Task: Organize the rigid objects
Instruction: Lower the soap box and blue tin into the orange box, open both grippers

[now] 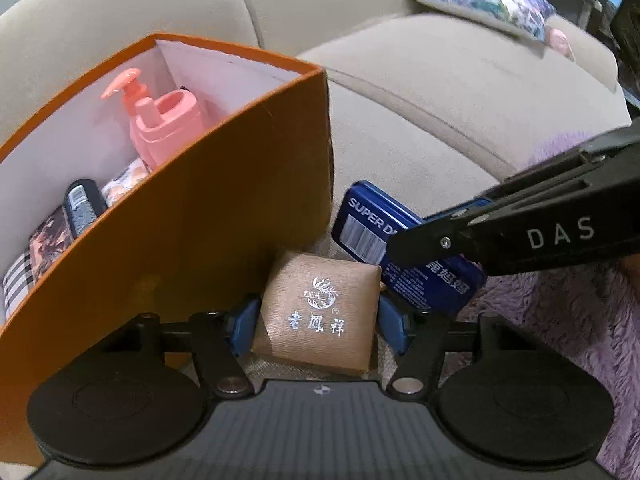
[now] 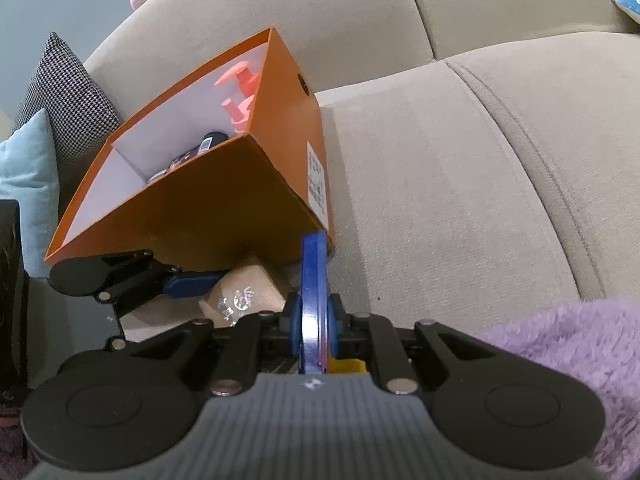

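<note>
Between the left hand-held gripper's (image 1: 318, 322) spread pads stands a brown box (image 1: 320, 312) beside the orange box (image 1: 224, 216) on the sofa (image 1: 440, 120); right hand-held gripper (image 2: 314, 326) pinches a blue tin (image 2: 314, 280).

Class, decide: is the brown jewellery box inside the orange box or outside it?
Outside. The brown jewellery box lies on the sofa cushion against the orange box's outer wall.
</note>
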{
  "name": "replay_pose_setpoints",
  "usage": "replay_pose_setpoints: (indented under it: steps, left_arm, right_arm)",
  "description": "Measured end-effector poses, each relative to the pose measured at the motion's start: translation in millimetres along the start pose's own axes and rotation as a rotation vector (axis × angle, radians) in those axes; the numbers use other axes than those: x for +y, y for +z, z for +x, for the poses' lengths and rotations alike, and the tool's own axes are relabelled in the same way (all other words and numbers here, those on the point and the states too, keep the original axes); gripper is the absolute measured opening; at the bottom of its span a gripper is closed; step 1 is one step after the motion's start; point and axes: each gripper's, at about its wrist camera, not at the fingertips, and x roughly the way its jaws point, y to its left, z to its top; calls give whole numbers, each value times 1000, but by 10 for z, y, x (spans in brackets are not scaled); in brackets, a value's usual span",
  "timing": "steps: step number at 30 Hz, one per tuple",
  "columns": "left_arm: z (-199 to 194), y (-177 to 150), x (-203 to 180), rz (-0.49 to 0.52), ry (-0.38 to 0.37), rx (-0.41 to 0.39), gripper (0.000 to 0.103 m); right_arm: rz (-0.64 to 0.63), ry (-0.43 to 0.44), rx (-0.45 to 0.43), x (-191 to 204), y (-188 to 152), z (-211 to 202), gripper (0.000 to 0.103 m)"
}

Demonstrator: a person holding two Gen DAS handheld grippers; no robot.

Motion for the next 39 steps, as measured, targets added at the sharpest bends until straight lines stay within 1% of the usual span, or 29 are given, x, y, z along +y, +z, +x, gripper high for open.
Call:
replay_pose_setpoints:
  steps: [4,8,11,14,16,18,20,23,25,27,29,31,34,35,38,39]
  left_arm:
    - [-229,-38,-5,-46,-5,-75,70]
    - [-502,-59,-29,-95,-4,-129,70]
    - [-787,-112,-21,-142,-6,-177,69]
    - [-1101,-129,51,-145,-9,-232,69]
    - [-1373,-107,172,-134,-2,-265,69]
    - [-1526,-5,285,-108,12,-272,69]
    - [-1683,101,429,-60,39,-257,69]
    - [-1830,250,688,3,96,-234,69]
    - [-1823,385,904,29,132,-193,69]
    - [-1771,490,1055,48,144,-159,69]
    - [-1620,577,1210,75,135,-108,69]
    - [-1434,619,1367,64,106,-39,69]
    - [-1019,613,1515,86,108,82,69]
    - [-877,600,1556,92,98,115,69]
    - [-552,545,1570,78,39,176,69]
    - [-478,508,1598,76,32,193,69]
  right_arm:
    - [0,-16,-46,6,-31,-122,14]
    - [-2,-17,-85,11,-70,-265,14]
    - [-23,-17,-128,65,-91,-412,14]
    - [-55,4,-176,149,-86,-621,14]
    - [-79,30,-202,224,-49,-753,14]
    - [-99,65,-230,327,36,-881,14]
    - [-123,113,-248,467,165,-978,14]
    - [-169,170,-261,701,383,-1018,14]
    - [-202,192,-253,864,542,-960,14]
    - [-225,199,-221,1015,700,-848,14]
    - [-240,202,-198,1129,835,-719,14]
    - [-260,195,-186,1235,935,-593,14]
    - [-274,188,-157,1320,1052,-383,14]
    - [-278,190,-144,1331,1074,-316,14]
    - [-291,174,-91,1374,1137,-55,14]
    - [-294,166,-74,1379,1162,27,14]
